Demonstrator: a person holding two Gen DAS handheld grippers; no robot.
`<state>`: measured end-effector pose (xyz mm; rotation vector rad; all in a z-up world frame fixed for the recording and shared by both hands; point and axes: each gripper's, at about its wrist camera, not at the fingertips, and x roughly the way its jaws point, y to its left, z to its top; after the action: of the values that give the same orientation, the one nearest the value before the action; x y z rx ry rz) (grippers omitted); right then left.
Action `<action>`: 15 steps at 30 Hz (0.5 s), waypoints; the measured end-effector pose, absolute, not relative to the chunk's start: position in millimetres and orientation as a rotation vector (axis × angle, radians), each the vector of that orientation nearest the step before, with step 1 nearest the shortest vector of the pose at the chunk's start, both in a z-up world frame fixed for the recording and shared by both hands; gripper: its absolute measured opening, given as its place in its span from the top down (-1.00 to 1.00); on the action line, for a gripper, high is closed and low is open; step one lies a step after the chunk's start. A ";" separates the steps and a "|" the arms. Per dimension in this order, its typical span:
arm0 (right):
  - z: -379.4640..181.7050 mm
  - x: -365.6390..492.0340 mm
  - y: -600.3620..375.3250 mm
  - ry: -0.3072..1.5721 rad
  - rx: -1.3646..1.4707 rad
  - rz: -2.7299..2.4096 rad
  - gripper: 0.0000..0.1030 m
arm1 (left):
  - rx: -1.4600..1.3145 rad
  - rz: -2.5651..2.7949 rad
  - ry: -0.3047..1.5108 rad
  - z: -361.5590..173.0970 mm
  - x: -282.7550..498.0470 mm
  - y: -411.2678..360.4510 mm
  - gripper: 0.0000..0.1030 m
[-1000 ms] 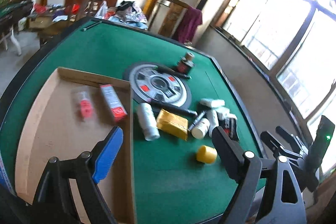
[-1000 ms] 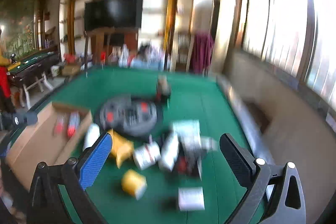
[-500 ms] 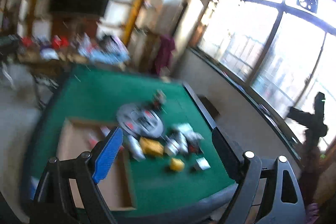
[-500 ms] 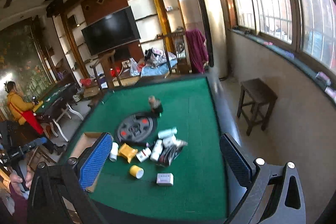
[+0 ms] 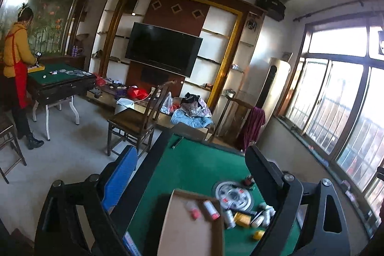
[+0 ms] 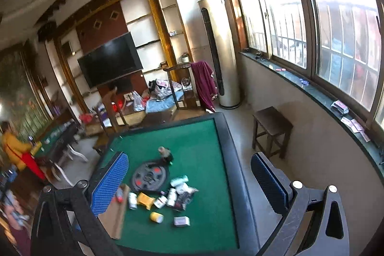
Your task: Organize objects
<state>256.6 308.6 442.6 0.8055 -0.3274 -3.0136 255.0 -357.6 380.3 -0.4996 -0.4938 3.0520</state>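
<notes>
Left wrist view: left tool (image 5: 189,168) jaws opening, empty, above green felt desk (image 5: 192,167); right tool (image 6: 189,172) open, empty, above same desk.

Green-felt counter (image 6: 211,136) carries cardboard tray (image 5: 187,232), dark round disc (image 6: 148,176), small bottles and packets, yellow cap (image 6: 156,217), flat box (image 6: 182,221).

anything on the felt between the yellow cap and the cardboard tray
Nothing visible. In the right wrist view only bare green felt lies between the yellow cap and the cardboard tray; the other items sit farther up the table.
</notes>
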 end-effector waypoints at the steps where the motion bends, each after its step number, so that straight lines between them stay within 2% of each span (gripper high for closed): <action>1: 421.2 261.2 298.2 -0.287 0.789 -3.010 -1.00 | -0.508 3.050 -0.493 365.6 259.1 -354.3 -0.77; 6: 242.1 287.5 214.2 -0.133 0.755 -2.952 -1.00 | -0.620 2.940 -0.451 294.7 267.0 -322.8 -0.77; 11: 59.7 296.0 118.6 0.053 0.831 -2.932 -1.00 | -0.622 2.871 -0.417 275.1 272.6 -299.8 -0.77; 15: -7.3 294.1 63.8 0.275 0.773 -2.881 -1.00 | -0.614 2.859 -0.408 282.1 281.0 -290.2 -0.77</action>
<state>294.1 63.8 -7.3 0.7727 0.2749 -2.8815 281.0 -290.2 282.1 -0.6140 -0.4079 2.8585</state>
